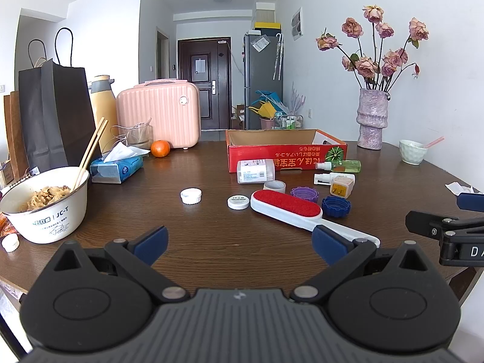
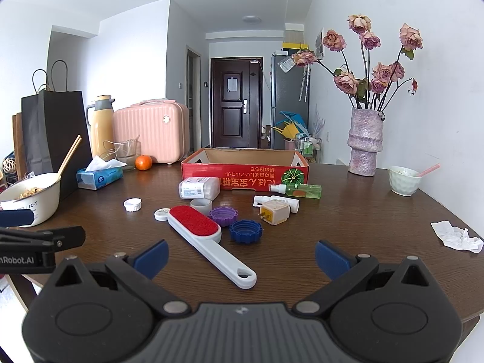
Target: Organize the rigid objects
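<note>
Both views are bright and sharp under soft, even daylight, with pale glare sheening the dark worktop (image 1: pixel 193 169) near the far red box (image 2: pixel 245 172), only faint shadows beneath the small things, strong fisheye bending of walls toward the edges, and black vignette in the corners.

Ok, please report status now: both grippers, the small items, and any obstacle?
Left gripper open, empty. Right gripper open, empty. Lint brush, caps, bottles loose on table, red box behind them. Nothing blocking.
</note>
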### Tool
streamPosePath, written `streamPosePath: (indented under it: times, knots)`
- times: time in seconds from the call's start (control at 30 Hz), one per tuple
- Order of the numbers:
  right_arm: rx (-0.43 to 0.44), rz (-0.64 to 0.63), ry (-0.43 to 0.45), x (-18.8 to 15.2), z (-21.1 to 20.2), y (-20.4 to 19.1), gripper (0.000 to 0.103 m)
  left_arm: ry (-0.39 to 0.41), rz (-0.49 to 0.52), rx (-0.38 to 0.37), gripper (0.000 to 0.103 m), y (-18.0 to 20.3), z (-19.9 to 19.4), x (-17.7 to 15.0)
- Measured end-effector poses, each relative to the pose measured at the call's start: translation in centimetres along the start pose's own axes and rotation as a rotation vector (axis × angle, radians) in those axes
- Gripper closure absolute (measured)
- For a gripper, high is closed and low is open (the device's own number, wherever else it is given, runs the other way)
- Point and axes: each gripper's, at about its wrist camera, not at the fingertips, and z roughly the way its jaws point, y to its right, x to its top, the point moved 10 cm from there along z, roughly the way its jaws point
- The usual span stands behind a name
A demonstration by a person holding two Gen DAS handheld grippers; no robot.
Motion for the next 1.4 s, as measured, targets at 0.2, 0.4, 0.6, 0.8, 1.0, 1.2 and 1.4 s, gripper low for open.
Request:
streamPosePath:
  times: [0.2,0.4,0.6,0.8,1.0,1.2,1.4]
  knots:
    - [0.0,0.0,-0.001,0.0,0.0,0.0,0.0,0.0,0.0,0.0,0.0,0.0,0.0,0.0]
    - [0.0,0.0,0.0,0.0,0.0,0.0,0.0,0.001,0.0,0.0,0.0,0.0,-0.1,0.0]
    - [0.0,-0.001,0.0,-0.1,0.0,0.0,0.0,0.001,0.0,0.0,0.0,0.0,0.0,0.0]
    - [-0.003,-0.004,-0.002,0.0,0.0,0.0,0.0,0.003,-0.004,-0.003,0.0,0.1,-0.1,0.2]
    - [-0.004,-0.005,-0.004,0.1,0.5,-0.1,0.0,0.0,-0.005,-0.009,0.0,0.3,0.4,0.6]
    - [0.0,0.003,-0.013,0.2,1.6,0.2,0.0,-0.02,-0.007,-0.008,0.0,0.0,1.8,0.3]
    - [0.004,0.007,-0.026,0.2,2.8,0.5,0.0,-0.035,-0.011,-0.006,0.0,-0.1,3.0,0.4]
